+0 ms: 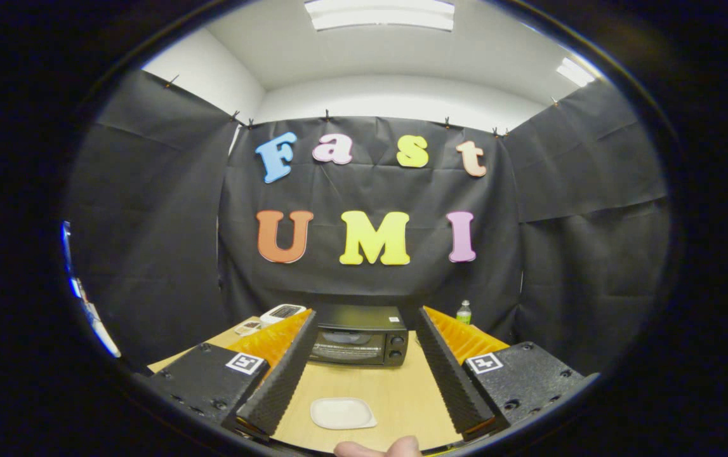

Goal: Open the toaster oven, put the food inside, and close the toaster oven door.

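A black toaster oven [358, 343] stands at the far side of the wooden table [402, 387], its glass door shut and two knobs on its right side. It sits beyond my fingers, framed between them. A white plate [342, 412] lies on the table between the fingers, closer to me; I cannot tell whether any food is on it. My gripper [365, 330] is open wide, held above the table, with nothing between its fingers. A fingertip of a person's hand [379, 449] shows just in front of the plate.
A white device [282, 312] with a dark screen lies left of the oven, with a small flat item [248, 327] beside it. A clear bottle with a green label [463, 311] stands right of the oven. Black cloth walls close in the table on three sides.
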### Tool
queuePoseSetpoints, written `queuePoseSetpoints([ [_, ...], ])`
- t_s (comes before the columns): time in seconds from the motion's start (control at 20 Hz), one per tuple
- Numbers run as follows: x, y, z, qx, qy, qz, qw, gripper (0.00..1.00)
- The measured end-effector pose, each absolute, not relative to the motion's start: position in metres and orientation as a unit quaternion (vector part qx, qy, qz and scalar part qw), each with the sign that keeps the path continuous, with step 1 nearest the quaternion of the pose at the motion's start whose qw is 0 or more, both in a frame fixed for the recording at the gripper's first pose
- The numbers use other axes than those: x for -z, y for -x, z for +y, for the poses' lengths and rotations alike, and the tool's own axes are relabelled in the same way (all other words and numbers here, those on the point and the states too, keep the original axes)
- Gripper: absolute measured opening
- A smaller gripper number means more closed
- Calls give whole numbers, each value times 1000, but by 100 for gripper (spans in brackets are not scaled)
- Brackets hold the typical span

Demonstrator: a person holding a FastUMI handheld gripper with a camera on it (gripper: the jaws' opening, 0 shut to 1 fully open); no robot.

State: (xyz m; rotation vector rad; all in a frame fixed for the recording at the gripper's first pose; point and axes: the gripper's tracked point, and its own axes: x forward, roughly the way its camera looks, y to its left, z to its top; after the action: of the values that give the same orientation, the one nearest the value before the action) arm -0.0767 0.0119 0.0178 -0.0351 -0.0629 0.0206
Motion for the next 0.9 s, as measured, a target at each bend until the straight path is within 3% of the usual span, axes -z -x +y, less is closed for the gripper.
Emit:
queuePoseSetpoints([
  [0.9, -28, 64, -26, 37, 9, -36, 999, 100],
])
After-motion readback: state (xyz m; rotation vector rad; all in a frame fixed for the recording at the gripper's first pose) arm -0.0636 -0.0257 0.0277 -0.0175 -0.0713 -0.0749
